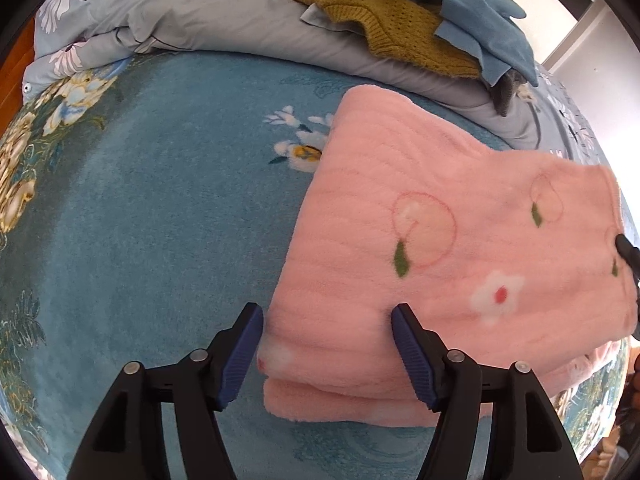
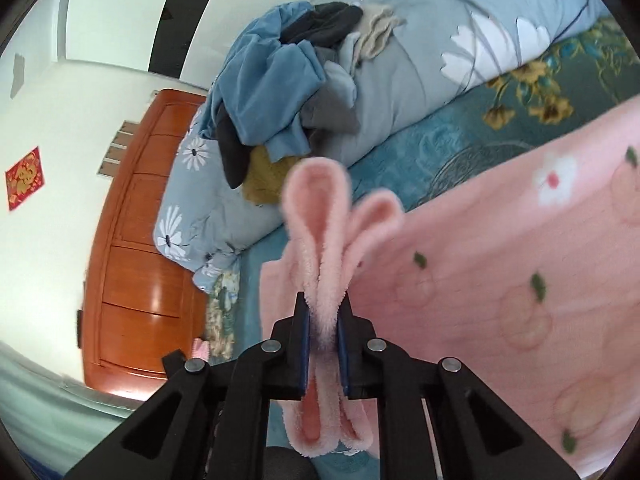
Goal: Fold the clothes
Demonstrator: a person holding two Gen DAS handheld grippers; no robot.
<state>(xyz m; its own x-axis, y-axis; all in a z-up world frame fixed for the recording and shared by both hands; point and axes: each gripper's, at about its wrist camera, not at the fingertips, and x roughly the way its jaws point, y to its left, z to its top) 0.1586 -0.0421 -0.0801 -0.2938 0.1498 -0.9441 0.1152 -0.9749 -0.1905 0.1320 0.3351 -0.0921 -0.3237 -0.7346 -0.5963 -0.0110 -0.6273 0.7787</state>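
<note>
A pink fleece garment (image 1: 440,248) with peach and flower prints lies folded on the blue floral bed cover (image 1: 160,220). My left gripper (image 1: 327,316) is open, its blue-padded fingers astride the garment's near left corner, just above it. My right gripper (image 2: 323,320) is shut on bunched edges of the pink garment (image 2: 500,280), which loop up past the fingertips; the rest spreads to the right. The right gripper's tip shows at the far right edge of the left wrist view (image 1: 628,254).
A rolled grey-blue floral duvet (image 1: 208,24) lies along the far side of the bed. On it sits a pile of clothes: a mustard knit (image 1: 404,28), a blue garment (image 2: 264,80) and dark grey items. A wooden cabinet (image 2: 144,248) stands by the white wall.
</note>
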